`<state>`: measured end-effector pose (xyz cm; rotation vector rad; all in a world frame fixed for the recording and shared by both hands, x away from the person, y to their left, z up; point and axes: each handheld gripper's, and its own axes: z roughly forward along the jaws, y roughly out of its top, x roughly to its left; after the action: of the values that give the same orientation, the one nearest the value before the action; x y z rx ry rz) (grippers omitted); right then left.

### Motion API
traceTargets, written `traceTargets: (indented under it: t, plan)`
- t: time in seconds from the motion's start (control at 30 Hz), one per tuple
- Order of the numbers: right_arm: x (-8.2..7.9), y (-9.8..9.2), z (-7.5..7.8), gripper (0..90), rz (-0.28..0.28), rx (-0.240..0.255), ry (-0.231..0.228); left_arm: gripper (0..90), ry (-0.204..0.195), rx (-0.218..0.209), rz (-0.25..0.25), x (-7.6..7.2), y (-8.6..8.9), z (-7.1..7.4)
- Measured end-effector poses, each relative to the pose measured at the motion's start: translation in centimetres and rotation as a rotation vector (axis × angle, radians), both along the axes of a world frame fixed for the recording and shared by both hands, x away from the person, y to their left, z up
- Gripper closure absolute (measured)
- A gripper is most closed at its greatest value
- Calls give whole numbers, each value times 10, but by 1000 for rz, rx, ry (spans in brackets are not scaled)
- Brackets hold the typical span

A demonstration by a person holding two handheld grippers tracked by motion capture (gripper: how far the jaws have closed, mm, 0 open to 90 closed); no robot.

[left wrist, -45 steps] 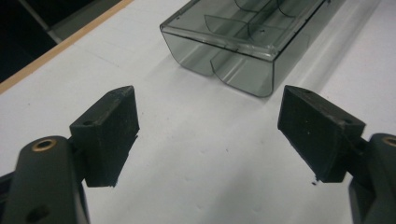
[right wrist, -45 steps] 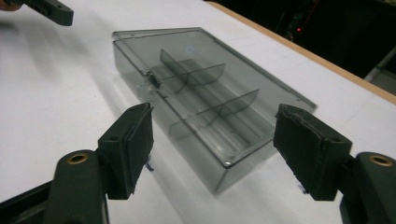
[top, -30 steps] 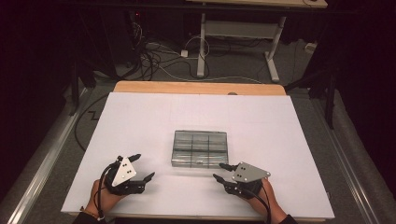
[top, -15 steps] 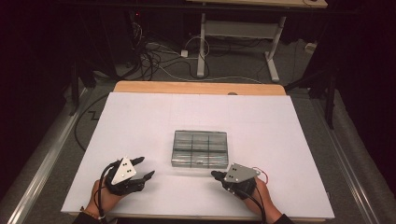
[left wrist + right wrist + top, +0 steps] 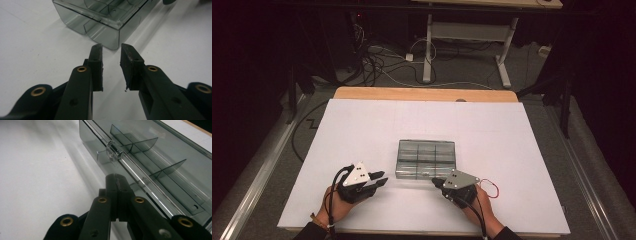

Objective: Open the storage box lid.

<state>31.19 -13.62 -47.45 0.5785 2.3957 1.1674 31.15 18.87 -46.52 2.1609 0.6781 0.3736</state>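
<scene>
One clear smoky plastic compartment box [image 5: 426, 159], lid closed, lying flat near the middle of the white counter [image 5: 362, 130], slightly toward its near edge; inner dividers form a grid of cells visible through the lid. Left tongs [image 5: 381, 181], held in the left hand [image 5: 343, 205], sit at the near left of the box, tips pointing at its near-left corner and just short of it; the jaws stand at a narrow gap, having just been closing, with nothing between them. In the left gripper view the box corner [image 5: 115, 37] lies just beyond the two pads. Right tongs [image 5: 435, 182], held in the right hand [image 5: 479, 212], sit at the box's near edge; jaws pressed fully together, gripping nothing, tips close to the front wall below a small round clasp [image 5: 111, 151]. A red cable [image 5: 490, 187] loops on the counter just right of the right tongs.
</scene>
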Motion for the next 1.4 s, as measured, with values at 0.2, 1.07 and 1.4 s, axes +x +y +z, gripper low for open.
traceTargets:
  t: [0.2,1.07,1.4]
  plan:
    - [2,6,3,900,-3,8,0,747,18,18,-13,3,-10,-1]
    - [4,11,3,900,-15,21,-4,747,94,-49,-3,17,-21,2]
    - [3,10,7,900,-15,45,-28,697,49,-66,3,16,-19,6]
